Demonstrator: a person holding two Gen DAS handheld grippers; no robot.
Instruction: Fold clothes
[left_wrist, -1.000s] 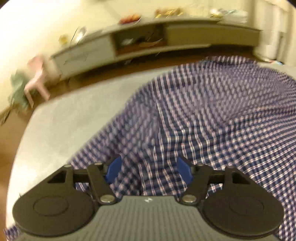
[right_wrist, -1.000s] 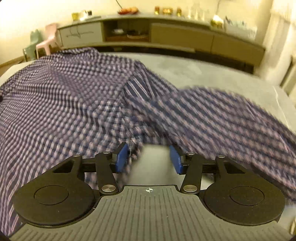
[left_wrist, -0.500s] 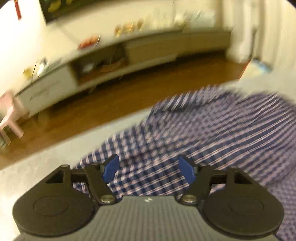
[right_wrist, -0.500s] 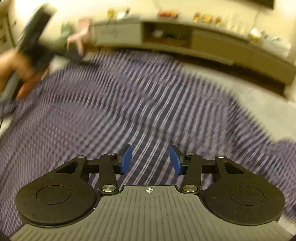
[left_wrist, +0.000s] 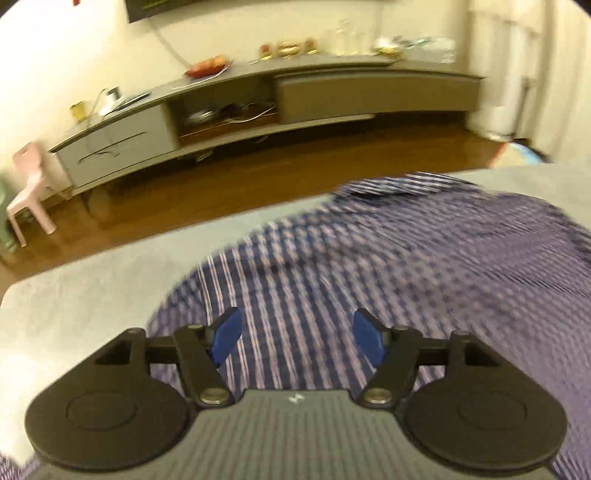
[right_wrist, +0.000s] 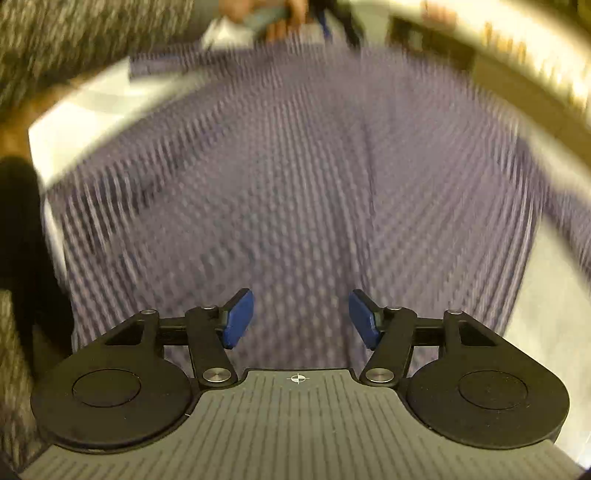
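A blue-and-white checked shirt (left_wrist: 406, 266) lies spread on a grey padded surface (left_wrist: 92, 295). My left gripper (left_wrist: 295, 332) hovers over the shirt near its left edge. Its blue pads are apart and closing a little, with only flat cloth below them. In the blurred right wrist view the shirt (right_wrist: 295, 184) fills the middle. My right gripper (right_wrist: 301, 314) is above the cloth and its jaws are opening, with nothing pinched between the pads. At the top of that view, beyond the shirt, a hand (right_wrist: 280, 18) shows blurred.
Past the grey surface is a brown wood floor with a long low grey TV cabinet (left_wrist: 332, 96) along the wall. A small pink chair (left_wrist: 29, 184) stands at the far left. A dark shape (right_wrist: 18, 240) and mottled fabric (right_wrist: 74, 29) sit at the right view's left side.
The right gripper has swung and rolled across the shirt, and its pads now stand wider apart. The left gripper has slid sideways, so more floor and cabinet show.
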